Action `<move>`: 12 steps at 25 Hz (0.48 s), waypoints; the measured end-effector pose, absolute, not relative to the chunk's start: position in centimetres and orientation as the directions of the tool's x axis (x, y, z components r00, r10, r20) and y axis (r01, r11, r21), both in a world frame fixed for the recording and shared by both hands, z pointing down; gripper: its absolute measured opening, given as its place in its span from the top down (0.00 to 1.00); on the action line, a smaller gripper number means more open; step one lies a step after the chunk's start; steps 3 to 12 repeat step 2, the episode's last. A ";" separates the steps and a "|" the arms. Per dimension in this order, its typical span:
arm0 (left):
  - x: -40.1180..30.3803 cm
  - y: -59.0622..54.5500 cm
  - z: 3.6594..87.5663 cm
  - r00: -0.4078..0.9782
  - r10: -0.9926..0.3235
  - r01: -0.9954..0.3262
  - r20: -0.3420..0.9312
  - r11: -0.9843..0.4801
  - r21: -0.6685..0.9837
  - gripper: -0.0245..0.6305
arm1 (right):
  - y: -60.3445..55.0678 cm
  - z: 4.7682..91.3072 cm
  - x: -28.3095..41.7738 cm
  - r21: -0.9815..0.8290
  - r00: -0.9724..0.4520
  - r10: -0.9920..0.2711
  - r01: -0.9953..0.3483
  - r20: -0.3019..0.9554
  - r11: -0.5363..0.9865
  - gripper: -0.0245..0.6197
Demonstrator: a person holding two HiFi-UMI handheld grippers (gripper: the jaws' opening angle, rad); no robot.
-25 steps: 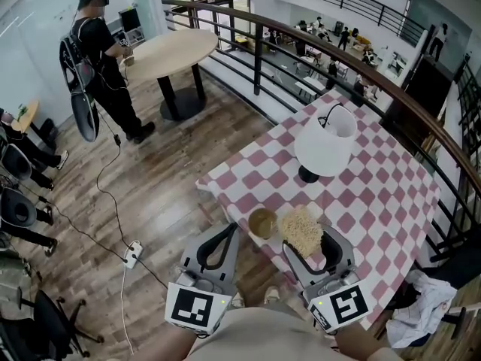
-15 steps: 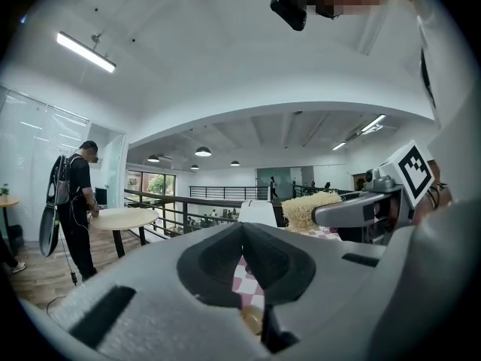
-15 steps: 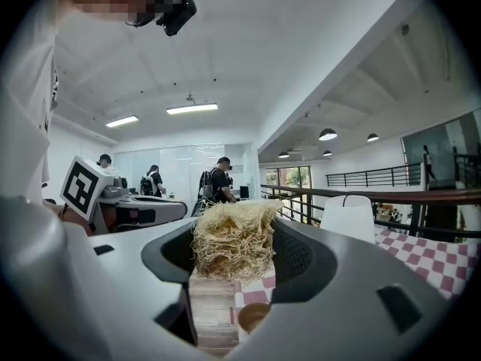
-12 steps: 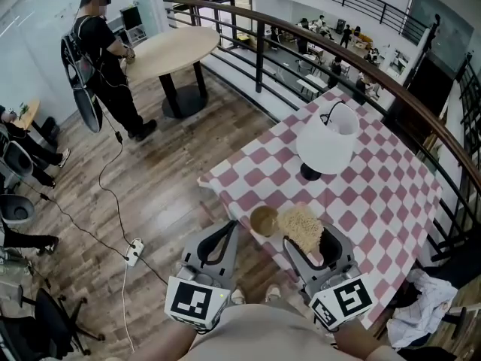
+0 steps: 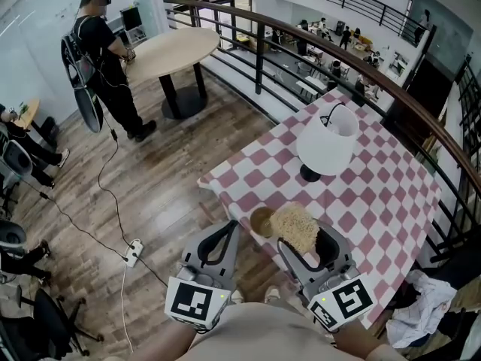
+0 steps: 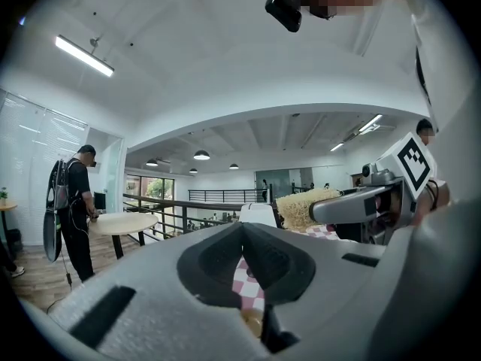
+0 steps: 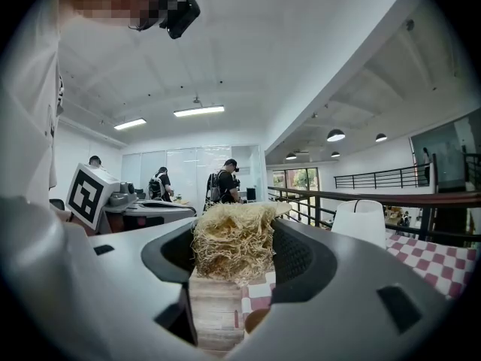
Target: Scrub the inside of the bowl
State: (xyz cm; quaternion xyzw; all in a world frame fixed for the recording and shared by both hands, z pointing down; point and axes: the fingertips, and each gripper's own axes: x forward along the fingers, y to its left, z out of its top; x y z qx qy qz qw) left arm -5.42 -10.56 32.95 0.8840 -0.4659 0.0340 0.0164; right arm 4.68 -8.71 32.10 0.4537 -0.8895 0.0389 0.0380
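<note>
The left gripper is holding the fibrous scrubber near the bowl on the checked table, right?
No: the right gripper holds the fibrous scrubber near the bowl on the checked table, as the right gripper view shows; the left gripper is shut, empty.

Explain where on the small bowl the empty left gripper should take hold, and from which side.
Probably the left rim of the bowl, one jaw inside the wall, coming from the left. It sits upright at the corner of the table, the scrubber in the right gripper crowds its right side, and the shut left gripper is nearest there.
</note>
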 end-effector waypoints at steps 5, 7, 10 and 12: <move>-5.5 -10.6 33.0 0.563 -0.823 -0.825 0.081 -0.565 -0.004 0.94 | -8.6 32.0 4.5 -0.023 -0.586 -0.803 -0.809 0.103 0.587 0.55; -5.5 -10.6 33.0 0.563 -0.823 -0.825 0.081 -0.565 -0.004 0.94 | -8.6 32.0 4.5 -0.023 -0.586 -0.803 -0.809 0.103 0.587 0.55; -5.5 -10.6 33.0 0.563 -0.823 -0.825 0.081 -0.565 -0.004 0.94 | -8.6 32.0 4.5 -0.023 -0.586 -0.803 -0.809 0.103 0.587 0.55; -5.5 -10.6 33.0 0.563 -0.823 -0.825 0.081 -0.565 -0.004 0.94 | -8.6 32.0 4.5 -0.023 -0.586 -0.803 -0.809 0.103 0.587 0.55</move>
